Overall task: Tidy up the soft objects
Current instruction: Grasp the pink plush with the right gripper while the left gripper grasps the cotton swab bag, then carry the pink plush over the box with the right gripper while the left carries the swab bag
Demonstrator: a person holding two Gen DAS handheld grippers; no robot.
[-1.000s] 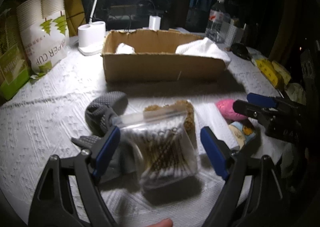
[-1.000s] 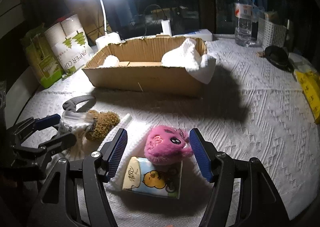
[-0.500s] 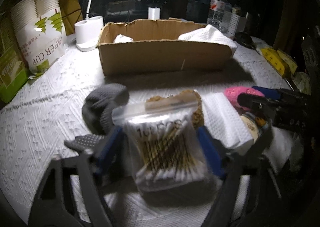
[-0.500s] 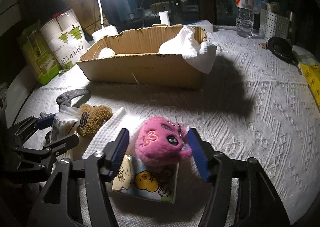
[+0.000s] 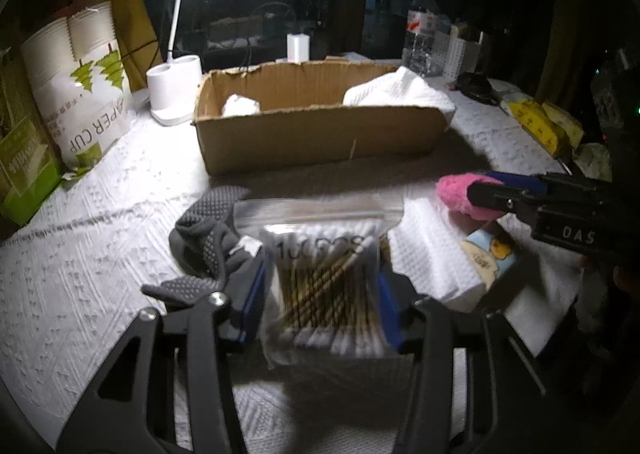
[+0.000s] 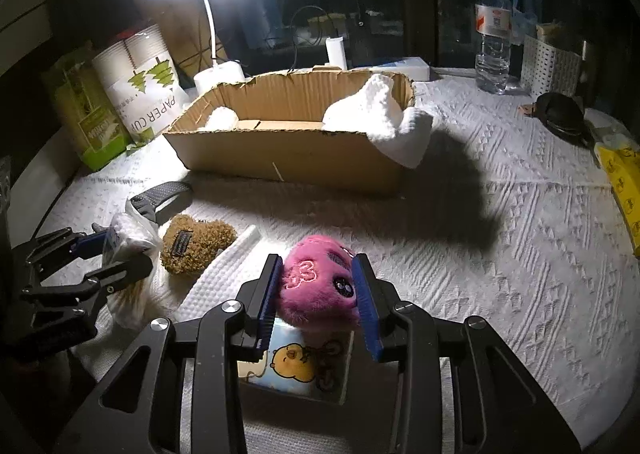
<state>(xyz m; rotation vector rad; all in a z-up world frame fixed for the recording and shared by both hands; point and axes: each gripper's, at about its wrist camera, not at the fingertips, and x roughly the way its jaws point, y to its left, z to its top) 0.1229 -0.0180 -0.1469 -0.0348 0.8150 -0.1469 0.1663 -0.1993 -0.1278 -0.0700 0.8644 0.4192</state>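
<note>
We work toward the cardboard box [image 6: 296, 141], which stands well behind our pile with a white cloth [image 6: 380, 113] already draped over its right end. On the white table cover [image 6: 520, 254], both tongs have just been closing. The left gripper [image 5: 320, 290] is clamped on the clear bag of cotton swabs [image 5: 324, 286]; the right gripper [image 6: 318, 290] is clamped on the pink plush toy [image 6: 316, 286], its blue pads denting the fur on both sides.

To do this step well, we judge that each lift should go straight up before travelling to the box. The plush rests on a small tissue pack [image 6: 304, 366], which might drag along. The bag is slippery and limp, so a firm squeeze low on the swabs seems wise. A grey glove [image 5: 208, 238] touches the bag's left side; a brown plush [image 6: 196, 242] lies just beside it.

The swabs' long axis runs away from us, towards the box, with the zip seal at the far end. The pink toy is roundish with no clear long axis; its face points up and right.
</note>
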